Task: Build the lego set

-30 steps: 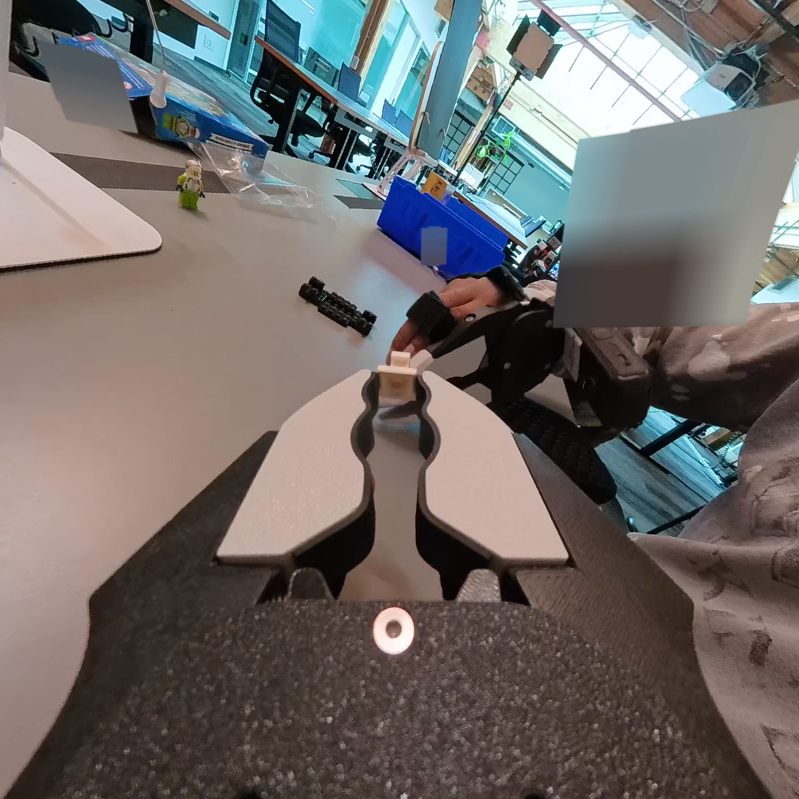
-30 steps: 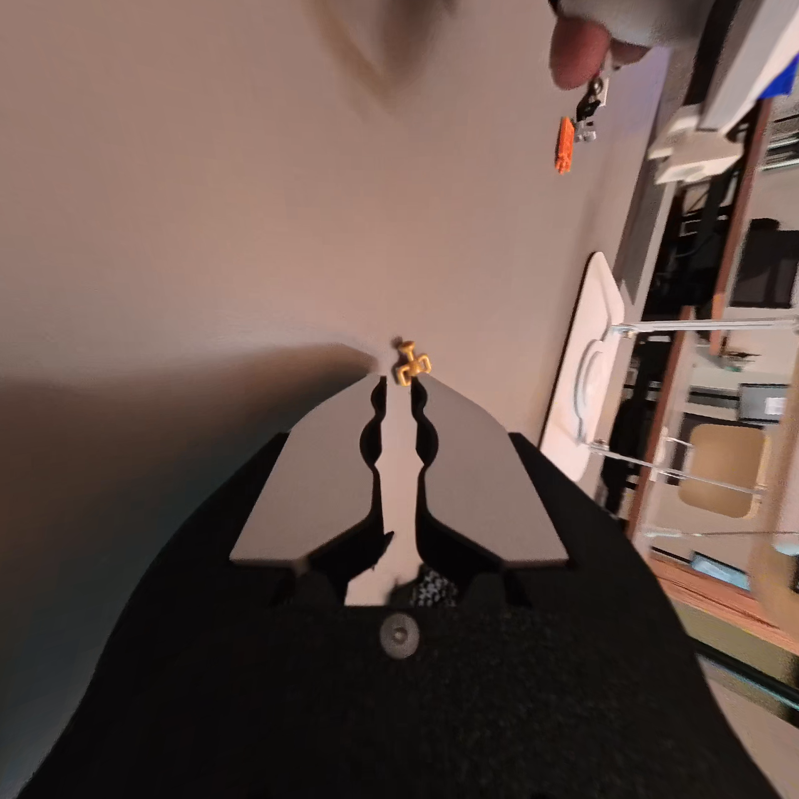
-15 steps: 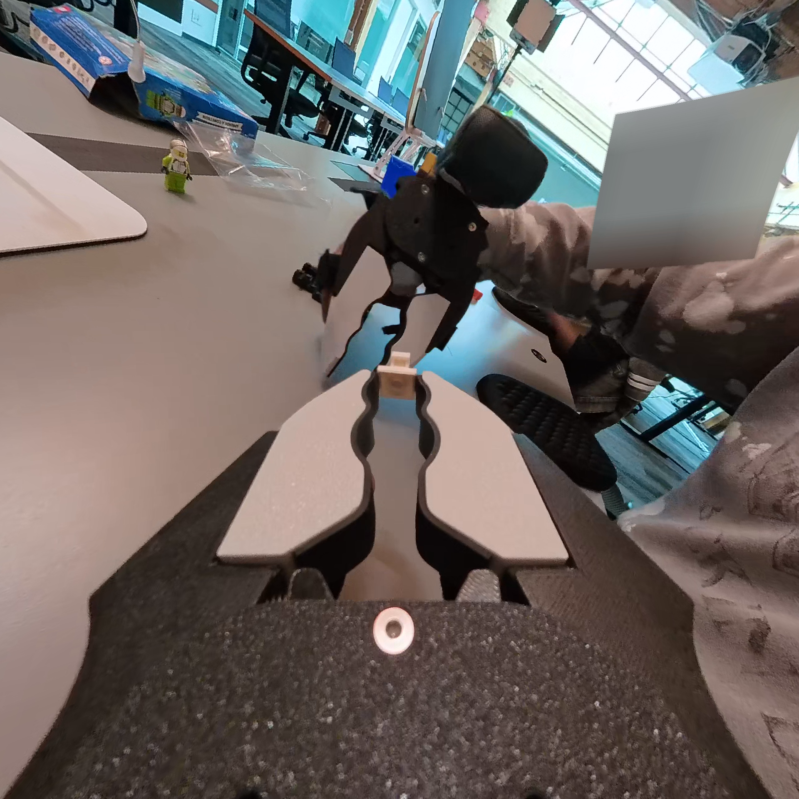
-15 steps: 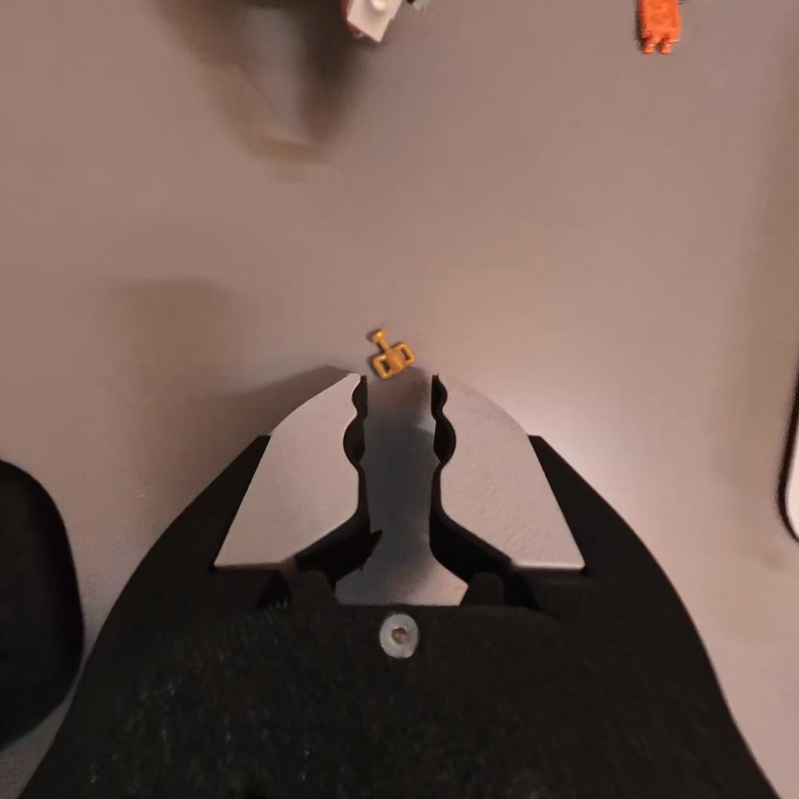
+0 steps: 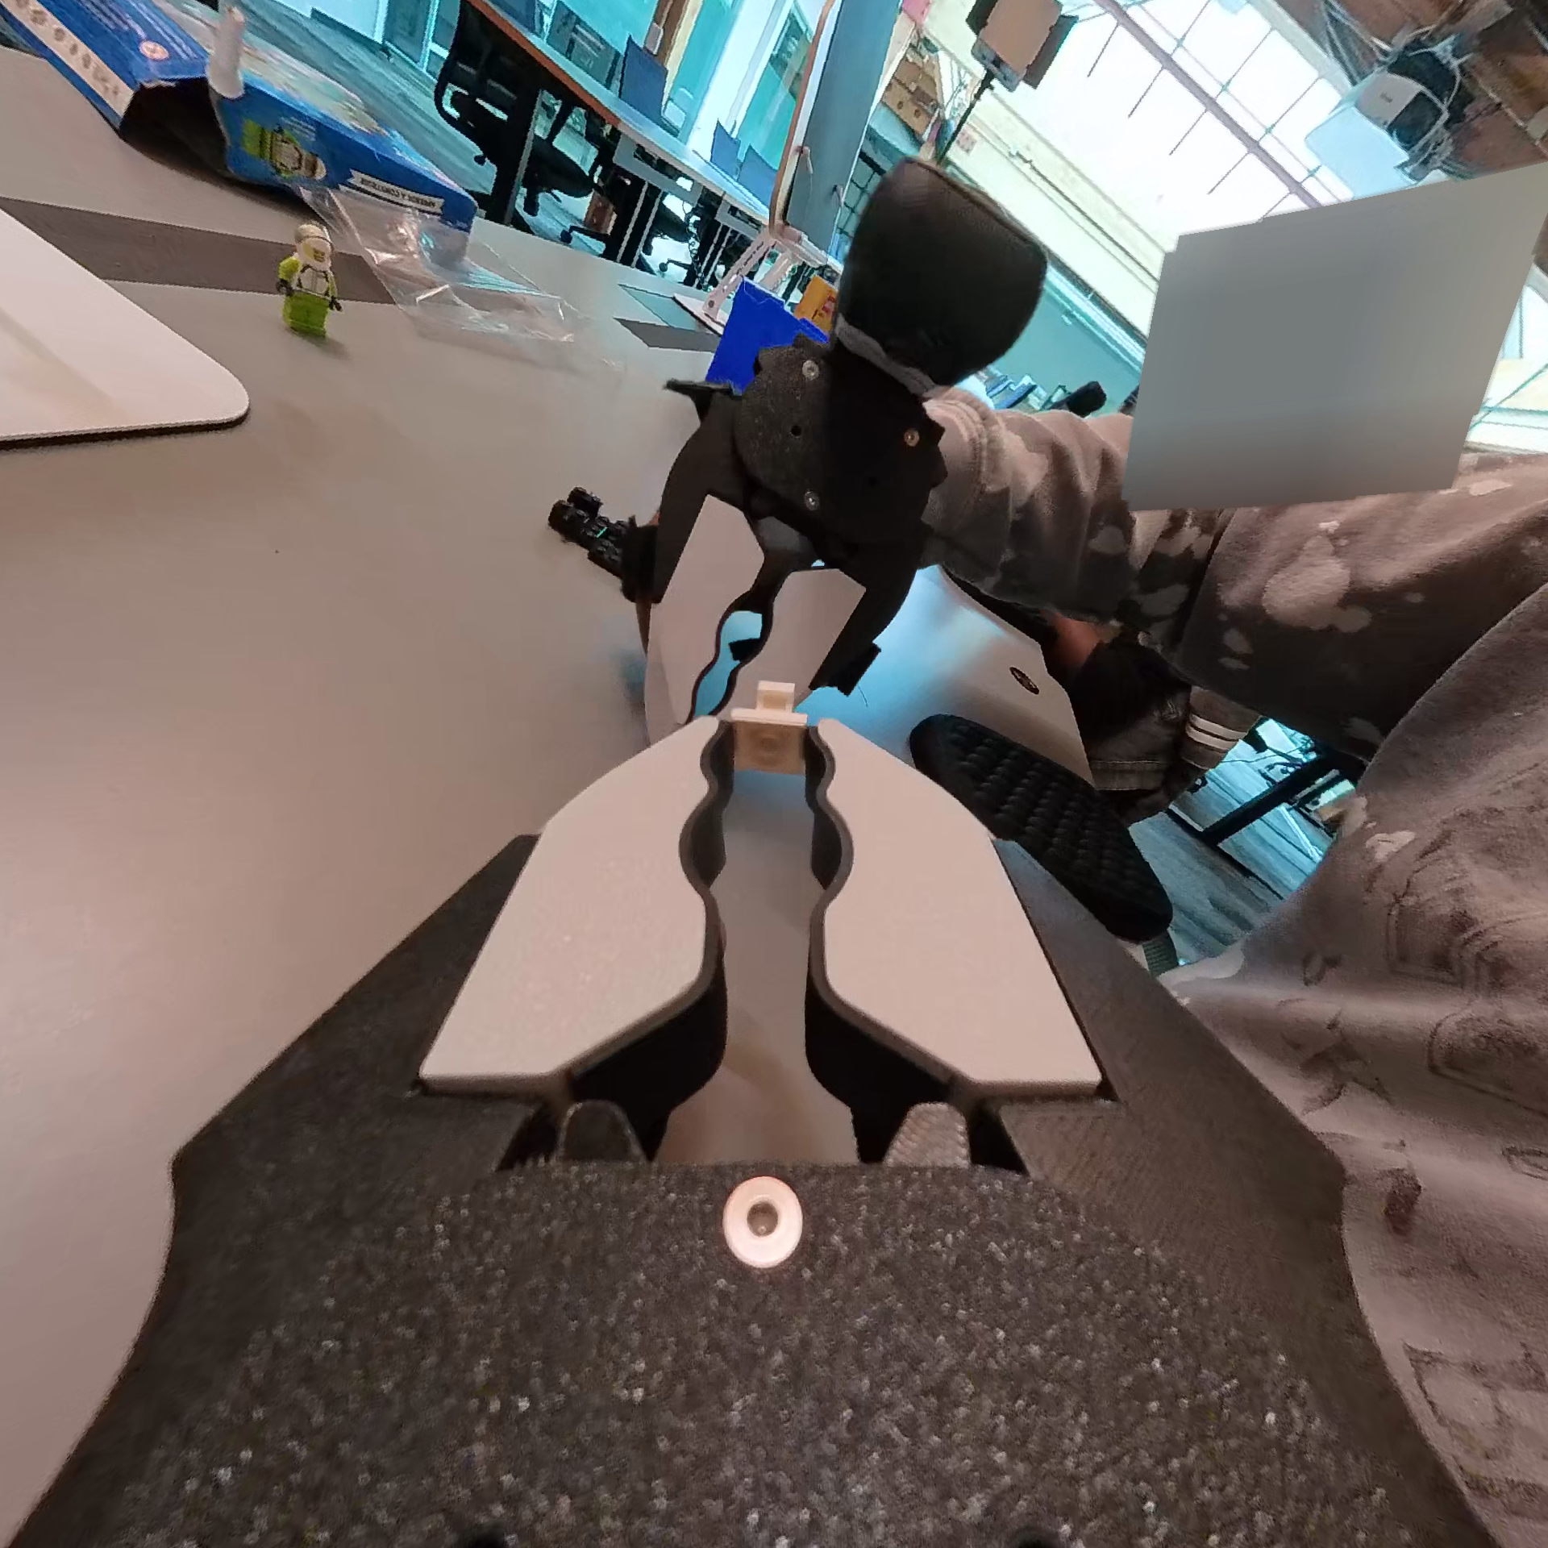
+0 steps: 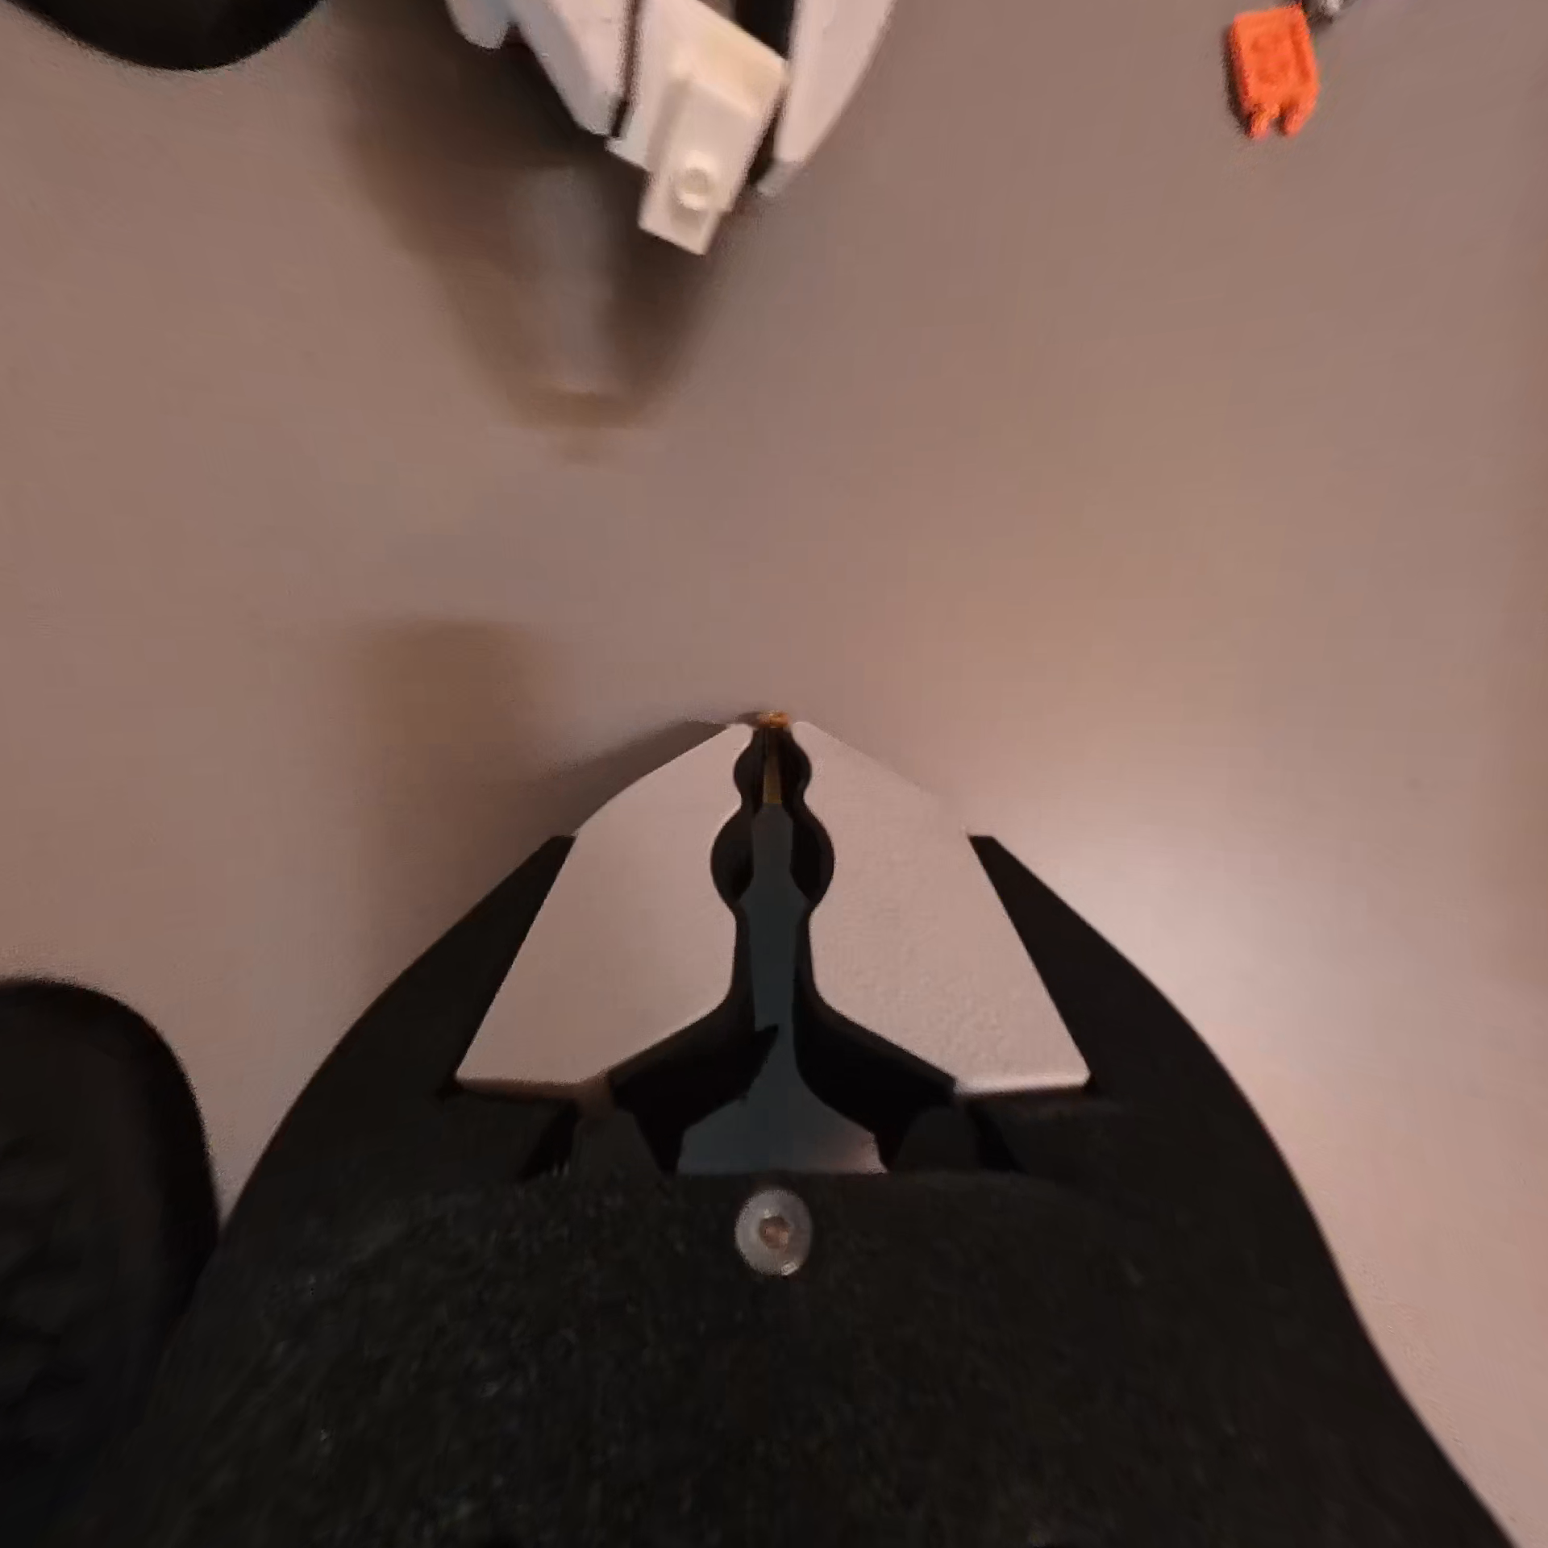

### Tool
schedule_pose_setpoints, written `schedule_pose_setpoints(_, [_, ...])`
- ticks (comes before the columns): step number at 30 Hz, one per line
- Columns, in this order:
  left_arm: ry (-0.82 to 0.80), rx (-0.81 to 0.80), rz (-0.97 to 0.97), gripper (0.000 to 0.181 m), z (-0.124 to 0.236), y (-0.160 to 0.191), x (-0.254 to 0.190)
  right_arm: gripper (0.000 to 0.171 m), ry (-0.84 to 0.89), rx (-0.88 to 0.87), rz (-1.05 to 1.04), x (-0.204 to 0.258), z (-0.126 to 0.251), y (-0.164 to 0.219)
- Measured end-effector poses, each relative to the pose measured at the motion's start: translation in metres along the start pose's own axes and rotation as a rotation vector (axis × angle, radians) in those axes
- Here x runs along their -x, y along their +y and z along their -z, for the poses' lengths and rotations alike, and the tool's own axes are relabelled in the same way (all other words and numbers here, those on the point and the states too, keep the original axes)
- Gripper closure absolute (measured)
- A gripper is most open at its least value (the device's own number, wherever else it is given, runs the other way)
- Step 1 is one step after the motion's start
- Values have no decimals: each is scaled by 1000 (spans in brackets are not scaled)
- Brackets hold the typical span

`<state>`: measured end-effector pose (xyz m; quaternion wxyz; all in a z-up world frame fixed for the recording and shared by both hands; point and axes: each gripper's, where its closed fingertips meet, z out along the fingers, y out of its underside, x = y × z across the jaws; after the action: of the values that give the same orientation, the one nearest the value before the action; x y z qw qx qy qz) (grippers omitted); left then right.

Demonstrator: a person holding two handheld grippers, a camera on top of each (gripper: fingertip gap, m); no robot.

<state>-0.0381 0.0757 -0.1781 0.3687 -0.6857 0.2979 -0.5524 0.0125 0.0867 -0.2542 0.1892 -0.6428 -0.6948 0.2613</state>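
My left gripper (image 5: 769, 737) is shut on a small white lego piece (image 5: 769, 739) and holds it above the grey table. That piece also shows at the top of the right wrist view (image 6: 699, 159), between the left fingers. My right gripper (image 6: 772, 727) points down at the table and is shut on a tiny gold lego piece (image 6: 771, 758), of which only a sliver shows between the tips. In the left wrist view the right gripper (image 5: 754, 670) hangs just beyond the white piece, tips at the table.
A black lego strip (image 5: 590, 532) lies behind the right gripper. A green minifigure (image 5: 308, 279) stands far left near a clear bag (image 5: 444, 268) and a blue box (image 5: 276, 134). An orange piece (image 6: 1269, 79) lies top right. A white monitor base (image 5: 100, 368) is at left. Some 9 cm of space lies between my two pairs of fingers. The white monitor base (image 5: 100, 368) is about 20 cm from my right fingertips.
My right gripper has dropped onto the gold piece and closed on it. The left gripper with the white piece now looms larger at the top of the right wrist view.
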Motion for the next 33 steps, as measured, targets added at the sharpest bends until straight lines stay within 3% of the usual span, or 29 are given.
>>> schedule_pose_setpoints(3, [2, 13, -5, 165, -2, 3, -1, 168, 3, -4, -78, 4, 0, -1])
schedule_pose_setpoints(6, [0, 16, -10, 165, -2, 3, -2, 156, 29, -18, -112, 3, 3, -2])
schedule_pose_setpoints(11, [-2, 21, -14, 165, -2, 4, -2, 142, 80, -26, 3, 11, 6, 5])
schedule_pose_setpoints(14, [0, 24, -14, 165, -2, 5, -2, 142, 162, -14, 138, 13, 4, 10])
schedule_pose_setpoints(21, [-8, 39, -13, 165, -3, 9, 0, 152, 171, -64, 188, 6, -1, 6])
schedule_pose_setpoints(33, [5, 63, -15, 165, -6, 13, -2, 153, 110, 6, -28, -1, -5, 3])
